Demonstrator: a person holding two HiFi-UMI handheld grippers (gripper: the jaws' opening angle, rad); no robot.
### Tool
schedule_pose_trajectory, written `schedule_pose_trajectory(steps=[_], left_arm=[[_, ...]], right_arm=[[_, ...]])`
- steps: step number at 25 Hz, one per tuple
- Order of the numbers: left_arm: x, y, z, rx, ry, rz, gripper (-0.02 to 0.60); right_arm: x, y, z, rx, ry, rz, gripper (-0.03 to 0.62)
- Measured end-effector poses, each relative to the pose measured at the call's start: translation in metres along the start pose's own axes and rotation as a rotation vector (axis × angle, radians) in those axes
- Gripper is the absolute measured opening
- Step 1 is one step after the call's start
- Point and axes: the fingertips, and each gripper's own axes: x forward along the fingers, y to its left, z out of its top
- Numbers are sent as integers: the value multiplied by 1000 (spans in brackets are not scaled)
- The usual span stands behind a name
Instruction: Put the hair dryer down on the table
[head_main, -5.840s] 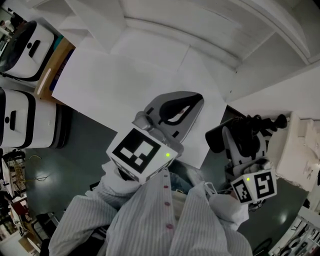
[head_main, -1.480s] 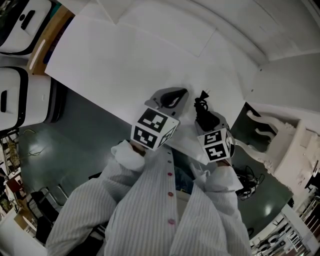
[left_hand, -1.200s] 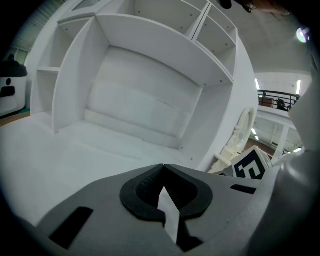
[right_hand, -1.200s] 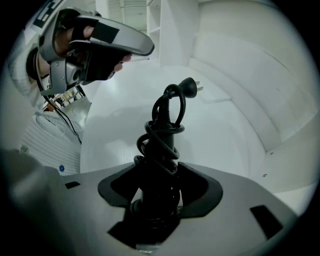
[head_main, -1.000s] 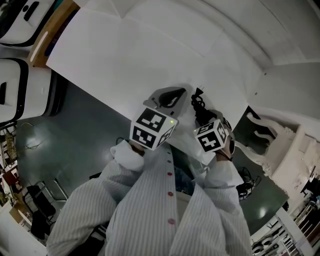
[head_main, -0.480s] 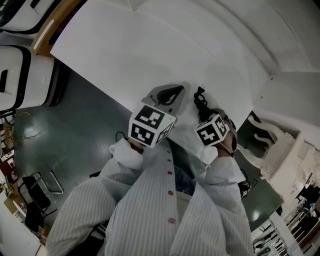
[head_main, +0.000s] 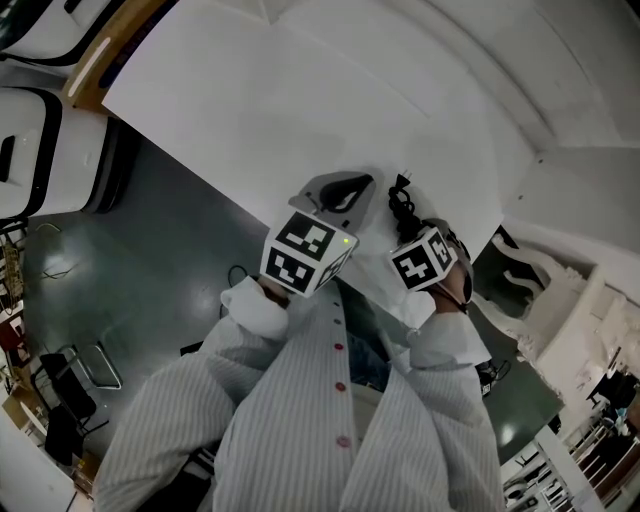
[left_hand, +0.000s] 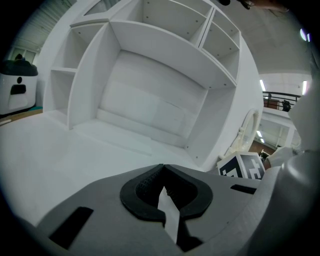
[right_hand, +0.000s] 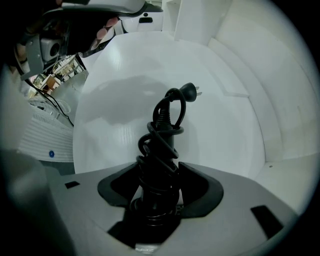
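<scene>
The black hair dryer (right_hand: 159, 150) stands between the jaws of my right gripper (right_hand: 161, 170), which is shut on its cord-wrapped handle. The cord's plug (right_hand: 192, 91) sticks out ahead, over the white table (right_hand: 125, 100). In the head view the coiled cord (head_main: 402, 207) shows just beyond my right gripper (head_main: 410, 228), near the table's front right corner. The dryer's body is hidden under the gripper. My left gripper (head_main: 343, 190) is beside it to the left, over the table's (head_main: 300, 100) front edge. In its own view my left gripper (left_hand: 163, 169) is shut with nothing in it.
A white shelf unit (left_hand: 160, 85) stands at the back of the table. White and black machines (head_main: 25, 150) stand on the floor at the left. A white ornate frame (head_main: 540, 280) is off the table's right end. Dark floor lies below the front edge.
Since 5.8 s ago my right gripper has carried the hair dryer from beyond the table's right end to over its front right corner. In the last second both grippers barely moved.
</scene>
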Motion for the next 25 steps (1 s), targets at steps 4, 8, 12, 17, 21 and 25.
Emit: schedule_pose_trajectory(steps=[4,8,12,17,21,25], left_arm=[[1,-5,2,2,-6,-8,11],[0,-10,4,2,-14,-14,11],[-1,-13,6,5,-21,-18,11],[0,-23,10,24,-23,-34,11],[1,-35,17,50,-27,-54,11],[3,-49,29,87,-33,-82,11]], right_arm=[[-5,0,-2,-2,-4,-8,212],[-11,4,-3,4,-23,16,212],[-22,4,1,22,-53,37,212],[-42,4,3,123,-140,69,212],[-65,-1,3,216,-255,61,212],[-89,-7,2,335,-394,66,212]])
